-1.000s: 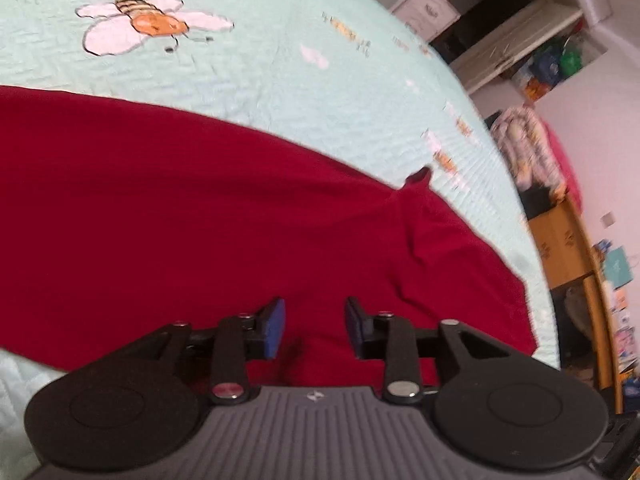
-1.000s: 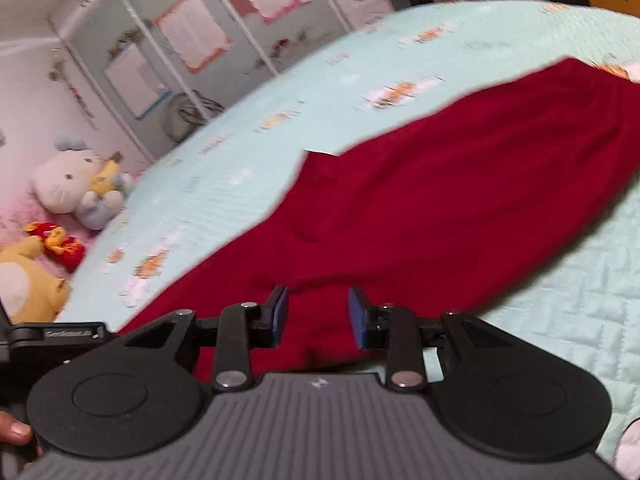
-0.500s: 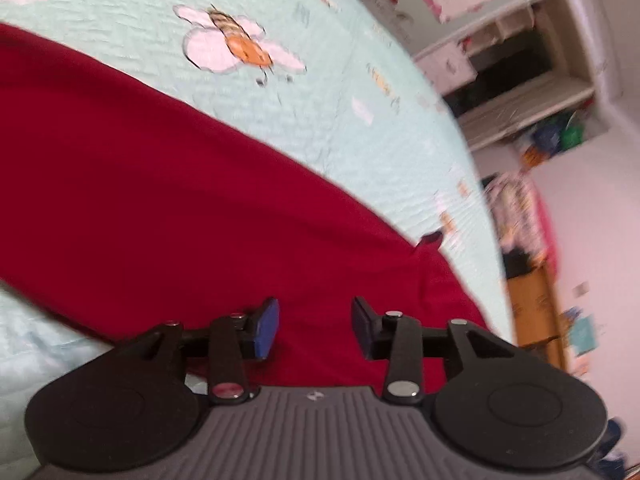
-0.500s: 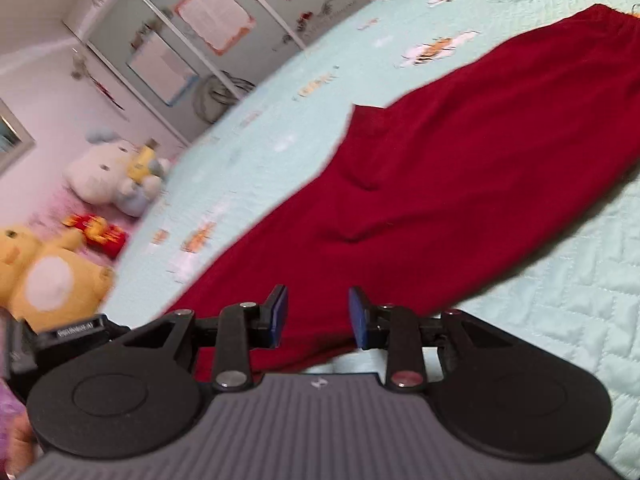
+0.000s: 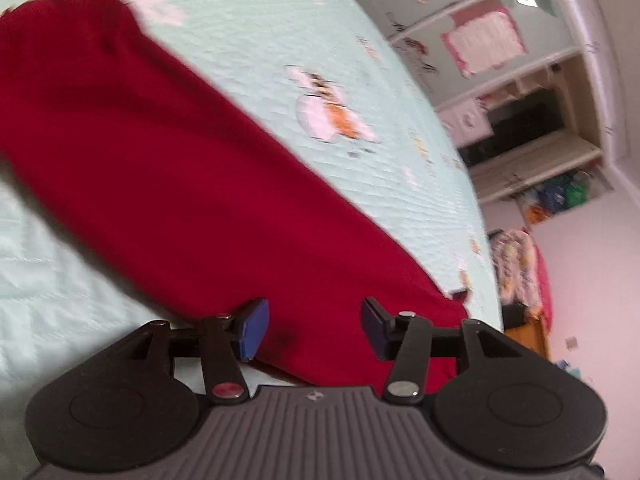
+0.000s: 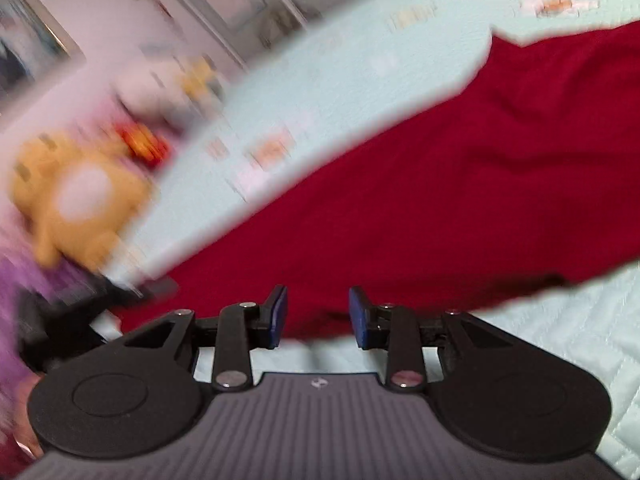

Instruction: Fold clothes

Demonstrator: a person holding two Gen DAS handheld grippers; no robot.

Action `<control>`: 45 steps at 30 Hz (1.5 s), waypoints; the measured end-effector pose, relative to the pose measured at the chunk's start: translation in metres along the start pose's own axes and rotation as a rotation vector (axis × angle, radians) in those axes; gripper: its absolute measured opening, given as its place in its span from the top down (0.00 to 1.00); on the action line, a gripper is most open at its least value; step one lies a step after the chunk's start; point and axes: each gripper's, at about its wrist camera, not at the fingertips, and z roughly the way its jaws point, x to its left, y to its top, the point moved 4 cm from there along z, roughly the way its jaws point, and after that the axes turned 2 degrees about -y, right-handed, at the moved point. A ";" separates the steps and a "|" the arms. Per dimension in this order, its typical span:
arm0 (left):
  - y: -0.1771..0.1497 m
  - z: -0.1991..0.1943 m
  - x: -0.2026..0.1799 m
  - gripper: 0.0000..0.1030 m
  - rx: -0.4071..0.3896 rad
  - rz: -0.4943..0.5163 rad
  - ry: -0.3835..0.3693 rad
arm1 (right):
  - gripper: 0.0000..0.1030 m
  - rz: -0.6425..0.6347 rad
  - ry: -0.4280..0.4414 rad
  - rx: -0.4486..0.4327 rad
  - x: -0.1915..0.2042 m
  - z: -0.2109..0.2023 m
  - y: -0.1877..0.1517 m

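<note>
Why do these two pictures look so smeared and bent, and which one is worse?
Right wrist view: worse, heavy motion blur smears the yellow plush toy and the wall, though the right gripper stays sharp. Left wrist view: milder blur along the red garment edge and the bee print; fisheye distortion curves the bedspread and shelves. Lighting is soft, without glare.
</note>
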 end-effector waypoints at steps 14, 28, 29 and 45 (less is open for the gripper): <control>0.013 -0.013 -0.020 0.45 -0.053 0.003 -0.064 | 0.67 0.037 0.097 -0.109 0.014 -0.010 0.060; 0.032 -0.076 0.005 0.48 -0.209 0.022 -0.068 | 0.67 0.129 0.031 -0.073 -0.004 0.023 0.053; 0.034 -0.091 0.006 0.46 -0.247 0.040 -0.080 | 0.67 0.137 0.045 -0.074 -0.001 0.020 0.053; 0.080 -0.165 0.094 0.26 -0.378 -0.005 0.084 | 0.65 -0.083 0.092 0.077 0.072 0.026 -0.002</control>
